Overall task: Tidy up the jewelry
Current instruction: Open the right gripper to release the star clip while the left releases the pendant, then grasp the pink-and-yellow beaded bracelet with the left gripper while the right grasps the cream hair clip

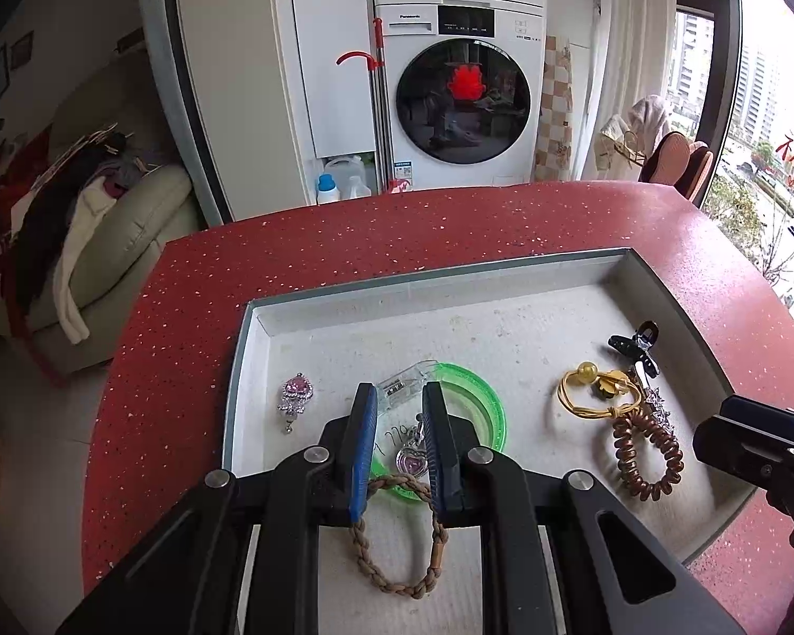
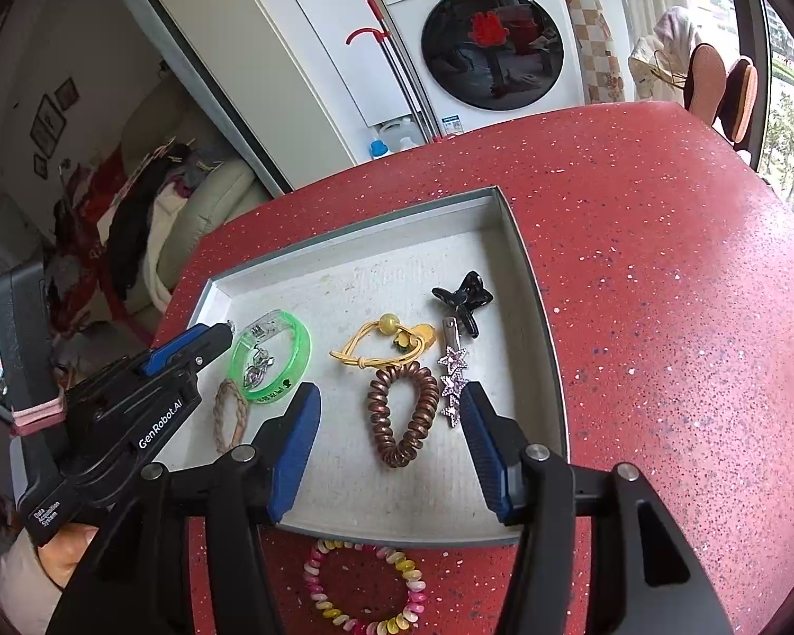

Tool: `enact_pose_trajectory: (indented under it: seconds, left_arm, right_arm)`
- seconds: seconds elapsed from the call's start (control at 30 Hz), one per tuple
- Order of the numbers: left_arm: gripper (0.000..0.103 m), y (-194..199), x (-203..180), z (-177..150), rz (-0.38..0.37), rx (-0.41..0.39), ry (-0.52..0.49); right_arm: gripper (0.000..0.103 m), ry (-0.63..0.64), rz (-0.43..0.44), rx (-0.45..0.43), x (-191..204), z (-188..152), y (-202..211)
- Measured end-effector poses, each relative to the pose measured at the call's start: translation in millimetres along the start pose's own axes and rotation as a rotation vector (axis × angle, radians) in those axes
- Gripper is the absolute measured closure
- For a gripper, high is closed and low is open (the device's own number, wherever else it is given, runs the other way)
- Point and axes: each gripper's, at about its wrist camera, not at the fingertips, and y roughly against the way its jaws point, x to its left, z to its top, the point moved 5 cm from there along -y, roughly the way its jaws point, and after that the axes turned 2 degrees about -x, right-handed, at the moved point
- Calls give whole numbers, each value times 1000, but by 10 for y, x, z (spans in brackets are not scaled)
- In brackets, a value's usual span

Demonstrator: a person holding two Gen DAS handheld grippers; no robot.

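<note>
Red speckled desk (image 2: 635, 275) carries a shallow grey tray (image 2: 534, 286) holding most of the jewelry. Left tool (image 1: 397, 402) hovers low over the tray's left part, fingers partly spread, nothing pinched; between them lie a green bangle (image 1: 481, 397), a clear clip (image 1: 405, 383) and a heart pendant (image 1: 410, 460). Right tool (image 2: 391, 413) hangs over the tray's near edge, fingers wide apart, holding nothing.

Braided brown bracelet (image 1: 397, 555) lies under the left tool, touching the bangle. Brown coil hair tie (image 2: 402, 413) sits between the right tool's fingers, star hair clip (image 2: 455, 375) just beside it, yellow hair tie (image 2: 381, 344) and black claw clip (image 2: 463, 299) beyond. Pink gem pendant (image 1: 294, 397) lies alone at the tray's left. Multicolour bead bracelet (image 2: 365, 592) lies on the desk, outside the tray's near edge.
</note>
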Motion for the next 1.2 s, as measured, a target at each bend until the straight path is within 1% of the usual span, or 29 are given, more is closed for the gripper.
enact_pose_trajectory:
  seconds: [0.2,0.33,0.57,0.6,0.63,0.67,0.73,0.8,0.87,0.93,0.97,1.03,1.2]
  left_arm:
    - [67,150,18,-47,-11,-13,2]
    - [67,262,30,-58,-18,-24,9]
    - [67,428,21,-101,-33,-34,9]
    - [52,445,20,-116,-36,-32,9]
    - [29,463,24,-129,-37,-29,9]
    - [0,489,41,-139,-30,-32,15]
    - [0,600,74,-149,-17,-79,25]
    - [0,642,59,-173,-22,-68,13]
    - [0,680,63,-192,-18,-68,11]
    - [0,717,72,-214,-17,-69,11]
    - [0,732,75,-223,-16,-68,11]
    - [0,764,81,-248,-16,-65,11]
    - [0,838,103,-307,-11,-60,12]
  right_arm:
    - [44,-7,5,-7,9,-83,111]
    - [40,-5,6,-12,41,-140,194]
    - [38,0,11,-23,92,-244,335]
    - [38,2,12,-25,110,-258,350]
    - [38,3,13,-27,123,-271,372]
    - [37,4,15,-29,132,-282,395]
    - [34,7,17,-36,153,-304,441]
    - [30,15,22,-47,181,-328,495]
    - [20,25,34,-66,216,-356,565]
    - [16,37,39,-86,254,-394,637]
    - [9,42,40,-97,268,-413,673]
    - [0,58,40,-122,296,-449,740]
    - [0,89,43,-164,359,-549,869]
